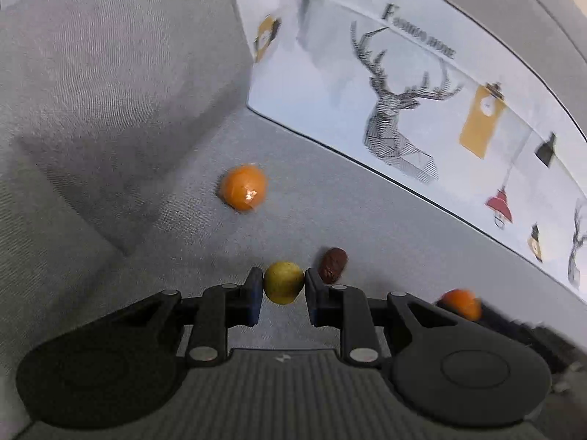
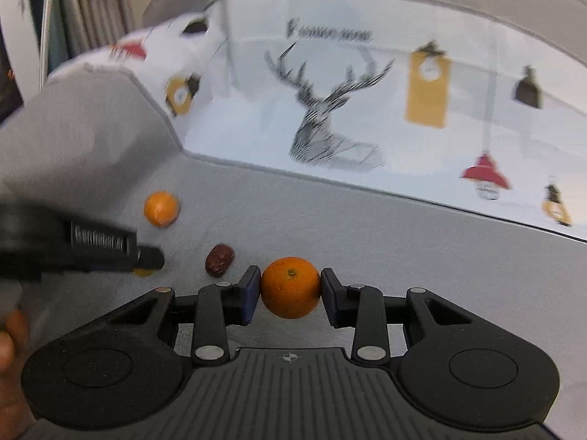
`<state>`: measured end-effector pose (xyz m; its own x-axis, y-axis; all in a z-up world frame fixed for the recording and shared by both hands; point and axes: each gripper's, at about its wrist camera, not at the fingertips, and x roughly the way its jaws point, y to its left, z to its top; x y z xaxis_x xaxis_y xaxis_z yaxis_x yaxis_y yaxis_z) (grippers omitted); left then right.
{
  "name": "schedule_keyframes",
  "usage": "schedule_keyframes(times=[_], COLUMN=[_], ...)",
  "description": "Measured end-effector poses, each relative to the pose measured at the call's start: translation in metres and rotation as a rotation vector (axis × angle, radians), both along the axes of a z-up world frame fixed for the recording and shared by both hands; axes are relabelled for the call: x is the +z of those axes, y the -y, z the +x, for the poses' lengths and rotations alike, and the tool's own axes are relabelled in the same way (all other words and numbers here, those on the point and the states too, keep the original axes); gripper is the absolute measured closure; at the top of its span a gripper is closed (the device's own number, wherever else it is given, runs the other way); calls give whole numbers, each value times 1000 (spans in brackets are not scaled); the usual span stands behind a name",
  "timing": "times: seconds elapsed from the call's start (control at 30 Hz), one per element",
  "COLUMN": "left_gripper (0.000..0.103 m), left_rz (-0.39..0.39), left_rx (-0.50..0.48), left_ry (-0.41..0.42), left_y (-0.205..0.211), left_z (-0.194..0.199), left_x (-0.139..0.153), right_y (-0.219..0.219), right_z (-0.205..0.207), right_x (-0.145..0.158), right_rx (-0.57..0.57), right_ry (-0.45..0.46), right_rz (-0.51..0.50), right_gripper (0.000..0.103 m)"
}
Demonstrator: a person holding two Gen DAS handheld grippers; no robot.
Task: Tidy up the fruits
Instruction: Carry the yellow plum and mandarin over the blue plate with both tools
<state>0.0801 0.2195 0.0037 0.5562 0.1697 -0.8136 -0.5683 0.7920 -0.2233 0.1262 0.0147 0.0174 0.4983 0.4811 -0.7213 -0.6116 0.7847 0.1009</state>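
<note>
Between the fingers of the left gripper [image 1: 283, 286] a yellow-green fruit [image 1: 283, 281] is clamped, both pads touching its sides, just above the grey cushion [image 1: 330, 212]. Just right of the right pad a brown date [image 1: 333, 264] is seen on the cushion. Farther back and left, a loose orange [image 1: 243, 192] lies near the grey armrest [image 1: 121, 84]. At the right edge a second orange [image 1: 461, 303] is partly blocked by the gripper body and blurred.

From the right wrist view that second orange [image 2: 290, 287] is shown gripped between the right gripper's [image 2: 290, 289] pads, stem end facing the camera. The left gripper [image 2: 91, 249] is seen side-on at the left edge, motion-blurred; only a sliver of yellow shows under its tip, so its grasp cannot be confirmed from this view. The date [image 2: 219, 265] lies between the two grippers, the loose orange [image 2: 161, 208] behind it to the left.

The printed deer pillow [image 2: 330, 110] along the back is blurred in both views; its lettering cannot be read. A hand [image 2: 11, 344] is cut off at the left edge.
</note>
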Motion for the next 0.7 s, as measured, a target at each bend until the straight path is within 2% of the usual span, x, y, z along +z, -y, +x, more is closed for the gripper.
schedule_keyframes(times=[0.17,0.33,0.43,0.5,0.57,0.63,0.7], left_gripper=[76,76,76,76,76,76,76], left_rz=[90,125,148,181,203,168,183], left_rx=[-66,-184,-257,-298,-324,-334,-348], left_ry=[29,125,167,197,172,188,191], left_y=[29,69,94,109,120,120,119], left_z=[-9,-29,-47,-59,-66,-65,-63], left_x=[22,64,72,64,48,47,45], right_y=[52,119,150,165,175,184,190], right_z=[-21,-45,-61,-69,-69,-66,-62], right_x=[45,75,67,50,38,38,35], right_rx=[-37,-111,-169,-195,-214,-222,-231], right_ry=[43,81,76,48,9,27,55], right_rz=[66,122,149,132,102,93,56], right_gripper=[66,66,66,66,66,66,66])
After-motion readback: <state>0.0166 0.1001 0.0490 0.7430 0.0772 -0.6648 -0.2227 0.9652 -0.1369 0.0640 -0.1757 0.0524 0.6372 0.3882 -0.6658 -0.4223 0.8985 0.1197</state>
